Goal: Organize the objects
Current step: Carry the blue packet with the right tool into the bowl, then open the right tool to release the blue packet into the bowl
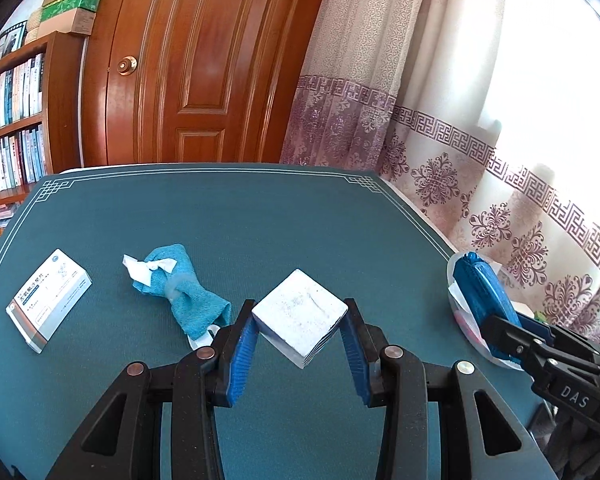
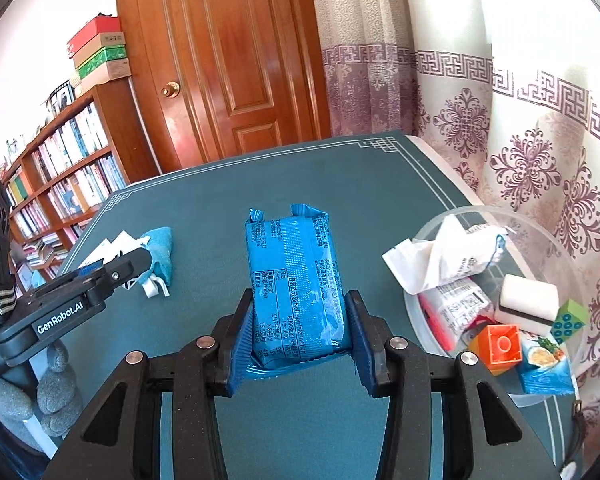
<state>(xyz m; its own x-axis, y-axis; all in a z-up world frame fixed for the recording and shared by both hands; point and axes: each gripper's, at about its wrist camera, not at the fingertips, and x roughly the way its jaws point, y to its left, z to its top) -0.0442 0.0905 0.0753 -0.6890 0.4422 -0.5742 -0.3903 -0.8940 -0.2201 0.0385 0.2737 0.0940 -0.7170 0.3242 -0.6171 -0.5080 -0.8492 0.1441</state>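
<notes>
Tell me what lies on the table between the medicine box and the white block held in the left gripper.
In the left wrist view, a teal cloth pouch with white paper tucked in its top lies between the medicine box and the white block in the left gripper.

A panelled wooden door [image 1: 204,60] with a brass knob [image 2: 170,90] stands behind the green-covered table [image 1: 260,220]. Left of it, a bookshelf [image 2: 68,168] full of books carries stacked boxes [image 2: 100,48]; right, daylight glows through patterned curtains [image 1: 480,140].
</notes>
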